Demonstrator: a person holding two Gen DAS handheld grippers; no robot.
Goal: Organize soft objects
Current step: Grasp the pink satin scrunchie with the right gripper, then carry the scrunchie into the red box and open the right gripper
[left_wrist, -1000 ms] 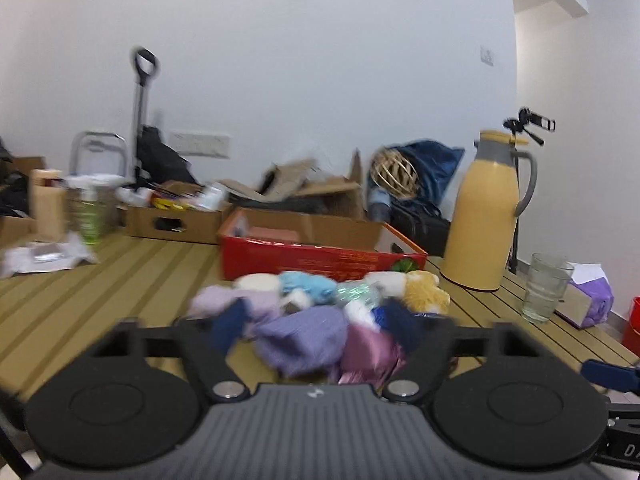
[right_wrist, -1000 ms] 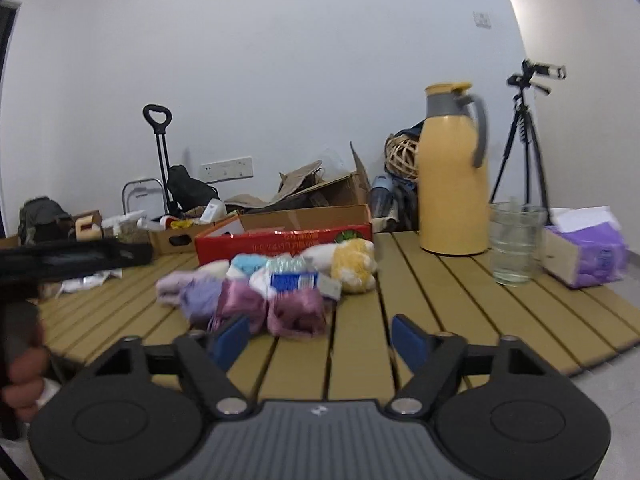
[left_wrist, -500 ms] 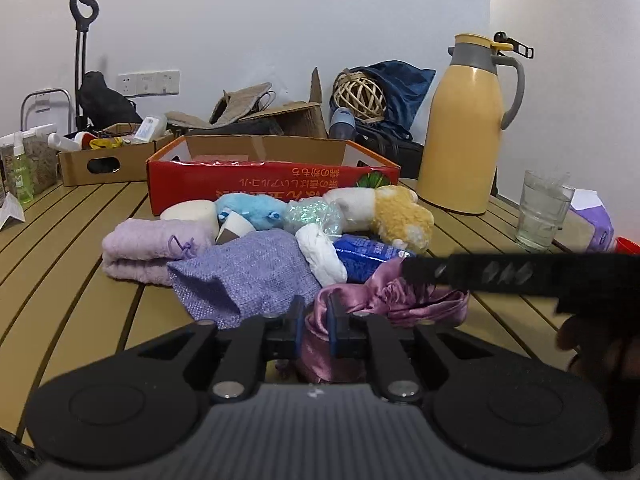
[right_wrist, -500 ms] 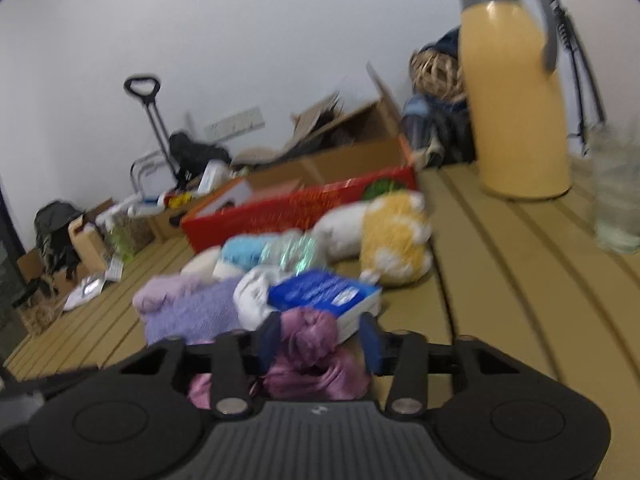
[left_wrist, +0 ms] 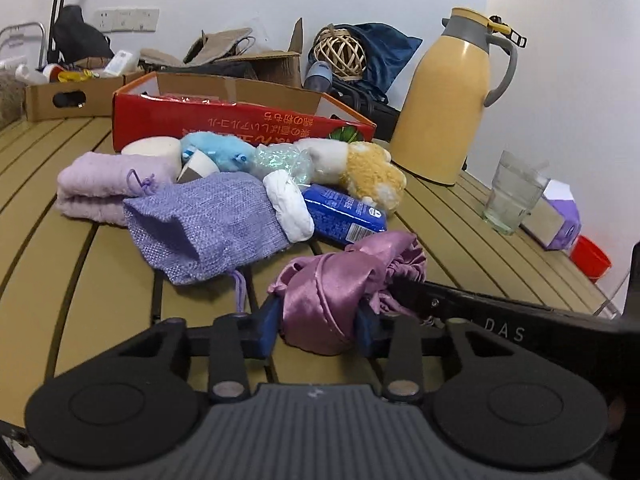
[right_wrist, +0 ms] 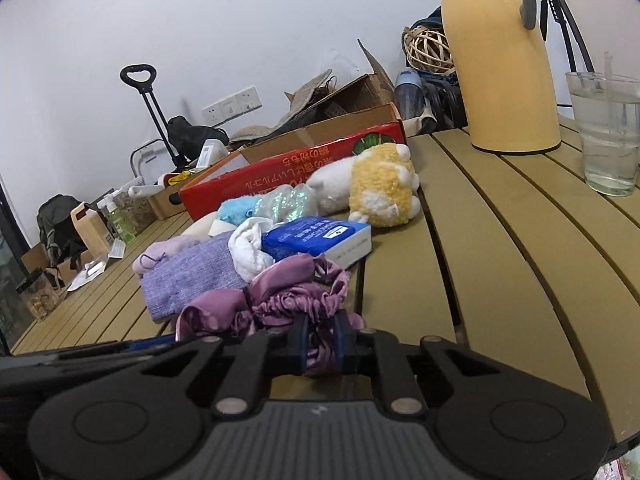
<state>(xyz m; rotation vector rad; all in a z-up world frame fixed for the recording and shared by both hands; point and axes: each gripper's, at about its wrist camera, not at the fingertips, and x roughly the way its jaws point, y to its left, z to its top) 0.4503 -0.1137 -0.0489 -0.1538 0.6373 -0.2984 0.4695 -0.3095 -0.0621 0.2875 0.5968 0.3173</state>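
A crumpled pink satin cloth point(left_wrist: 340, 276) point(right_wrist: 280, 300) lies at the near edge of a pile on the slatted wooden table point(left_wrist: 80, 272). My left gripper point(left_wrist: 316, 320) has its blue pads against both sides of the cloth's near fold while its jaws are opening. My right gripper point(right_wrist: 320, 340) pinches the cloth's ruffled edge as its jaws are closing. Behind the cloth lie a lavender woven pouch point(left_wrist: 208, 224), a folded lilac towel point(left_wrist: 100, 184), a white sock roll point(left_wrist: 290, 208), a blue tissue pack point(left_wrist: 344, 216) and a yellow-white plush point(left_wrist: 368, 176). An open red box point(left_wrist: 240, 124) stands behind the pile.
A yellow thermos jug point(left_wrist: 452, 108) and a glass of water point(left_wrist: 512, 192) stand to the right, with a purple tissue box point(left_wrist: 560, 220) by the table's right edge. A cardboard box point(left_wrist: 72, 96) of bottles sits at the back left. A tripod point(right_wrist: 560, 12) stands behind the jug.
Both grippers came down and in onto the pile's near edge. The right jaws closed from wide onto the satin cloth. The left jaws pinched it tightly, then widened.
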